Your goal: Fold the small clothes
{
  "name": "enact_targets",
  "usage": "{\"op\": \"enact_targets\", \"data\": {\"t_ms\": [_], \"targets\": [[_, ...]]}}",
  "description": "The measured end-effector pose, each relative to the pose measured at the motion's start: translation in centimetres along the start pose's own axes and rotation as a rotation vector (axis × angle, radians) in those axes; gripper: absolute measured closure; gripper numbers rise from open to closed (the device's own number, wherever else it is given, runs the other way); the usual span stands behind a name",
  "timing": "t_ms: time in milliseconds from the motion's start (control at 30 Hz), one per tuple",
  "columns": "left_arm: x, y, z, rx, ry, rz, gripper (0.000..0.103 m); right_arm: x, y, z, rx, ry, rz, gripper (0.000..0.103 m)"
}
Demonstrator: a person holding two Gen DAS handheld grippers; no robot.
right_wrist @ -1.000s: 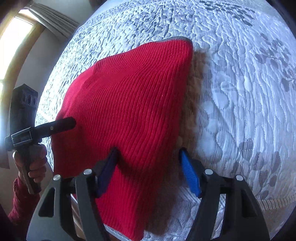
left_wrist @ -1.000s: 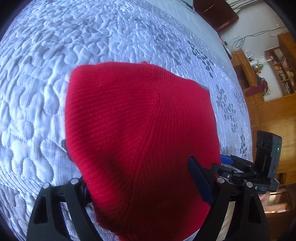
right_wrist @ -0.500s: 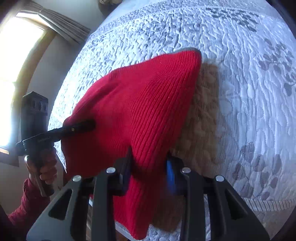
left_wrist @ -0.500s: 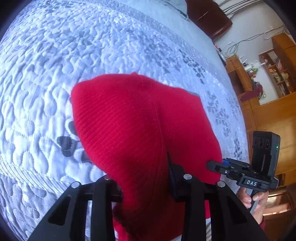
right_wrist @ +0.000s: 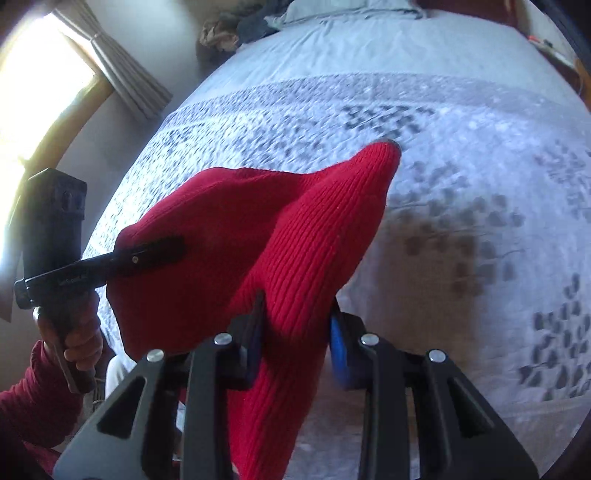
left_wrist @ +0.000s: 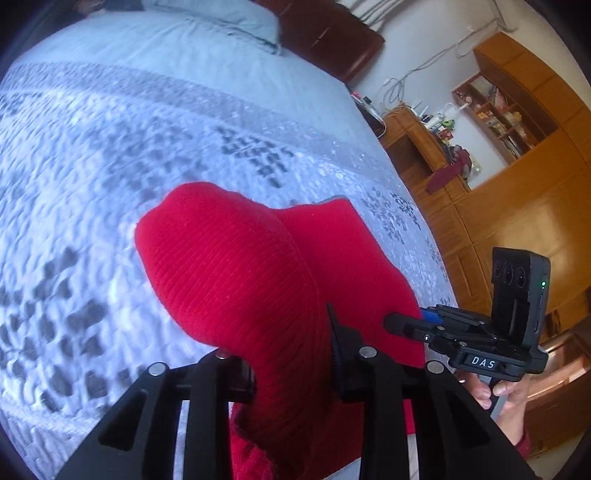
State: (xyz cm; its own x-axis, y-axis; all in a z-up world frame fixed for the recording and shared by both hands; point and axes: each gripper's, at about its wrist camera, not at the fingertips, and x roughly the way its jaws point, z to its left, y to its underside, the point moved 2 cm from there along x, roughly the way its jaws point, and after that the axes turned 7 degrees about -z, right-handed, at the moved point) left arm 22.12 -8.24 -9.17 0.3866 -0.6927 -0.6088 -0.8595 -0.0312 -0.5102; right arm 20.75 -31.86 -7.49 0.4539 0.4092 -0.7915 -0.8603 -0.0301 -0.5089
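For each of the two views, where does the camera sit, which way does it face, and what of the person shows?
Left wrist: rides the left gripper, looking down along its fingers at the red knit hat over the quilted bed; the right gripper and its hand show.
Right wrist: rides the right gripper, facing the headboard end; the left gripper, hand and red sleeve show.
Shared: the hat, clamped by both grippers, and the bed.

A home bedroom: a wide bed (left_wrist: 155, 122) under a patterned quilt (right_wrist: 461, 155), a pillow (left_wrist: 221, 18), a curtained window (right_wrist: 48, 92), and wooden shelves (left_wrist: 506, 114) holding what seem household odds and ends.
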Motion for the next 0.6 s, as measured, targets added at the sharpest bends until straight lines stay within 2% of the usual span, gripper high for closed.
{"op": "enact_targets", "data": {"t_ms": [100,233,300,333,433,500,600], "targets": [[3.5,0.6,-1.9,0.028,-0.031,0.013,0.074,-0.7,0.1,-4.8,0.033,0.04,-0.008,0.074],[9.6,3.2,-1.3,0.008,-0.099,0.123,0.074,1.7,2.5,-9.9,0.092,0.085,0.05,0.073],[11.3,4.6,-0.2,0.017,-0.166,0.141,0.069,3.6,4.4,-12.3,0.13,0.106,0.093,0.071],[11.8,5.2,0.1,0.02,-0.171,0.147,0.064,4.1,5.1,-13.0,0.153,0.09,0.094,0.068],[11.5,5.7,0.5,-0.003,-0.165,0.136,0.058,4.2,6.6,-14.5,0.239,0.008,0.042,0.061],[11.0,5.8,0.3,-0.002,-0.18,0.13,0.054,3.8,7.0,-14.6,0.244,0.009,0.025,0.052],[9.7,6.5,-0.4,0.019,-0.203,0.127,0.05,2.6,7.6,-14.2,0.249,0.005,0.015,0.051]]}}
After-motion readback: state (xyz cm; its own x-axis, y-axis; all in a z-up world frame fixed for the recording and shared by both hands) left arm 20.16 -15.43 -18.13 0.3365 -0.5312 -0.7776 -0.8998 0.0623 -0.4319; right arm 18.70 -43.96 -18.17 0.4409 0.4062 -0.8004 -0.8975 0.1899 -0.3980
